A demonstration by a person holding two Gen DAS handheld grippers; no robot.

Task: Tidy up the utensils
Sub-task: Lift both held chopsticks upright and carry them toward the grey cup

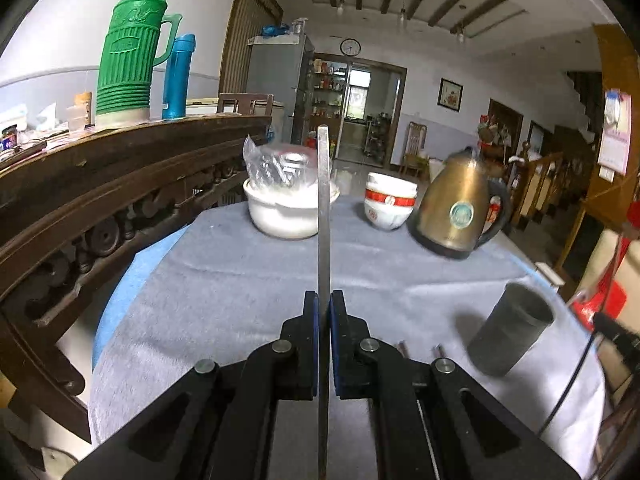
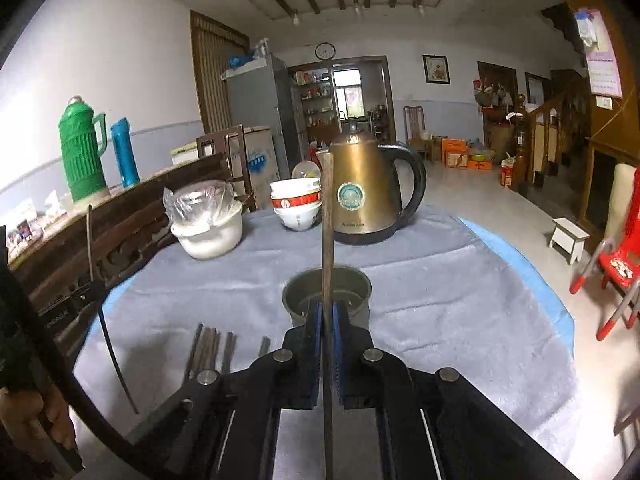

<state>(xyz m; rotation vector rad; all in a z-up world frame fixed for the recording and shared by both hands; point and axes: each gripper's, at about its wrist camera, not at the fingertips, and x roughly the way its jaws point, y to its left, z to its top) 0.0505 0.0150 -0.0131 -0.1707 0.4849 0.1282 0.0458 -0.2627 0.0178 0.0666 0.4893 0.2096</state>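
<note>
My left gripper (image 1: 324, 300) is shut on a thin grey chopstick (image 1: 324, 200) that stands up between its blue pads over the grey cloth. A dark grey cup (image 1: 508, 332) stands upright to its right, apart from it. My right gripper (image 2: 327, 308) is shut on a brown chopstick (image 2: 328, 220), also pointing up and away. Here the dark cup (image 2: 326, 292) sits just beyond the fingertips with its mouth open. Several loose chopsticks (image 2: 208, 344) lie on the cloth left of the right gripper. At the left edge of the right wrist view, a hand (image 2: 24, 412) holds the other tool.
At the far side of the round table (image 2: 440, 280) stand a brass kettle (image 2: 360, 192), stacked red-and-white bowls (image 2: 296, 204) and a white pot with a plastic bag (image 2: 208, 228). A carved wooden cabinet (image 1: 100, 184) borders the left. A red chair (image 2: 616, 268) stands on the right.
</note>
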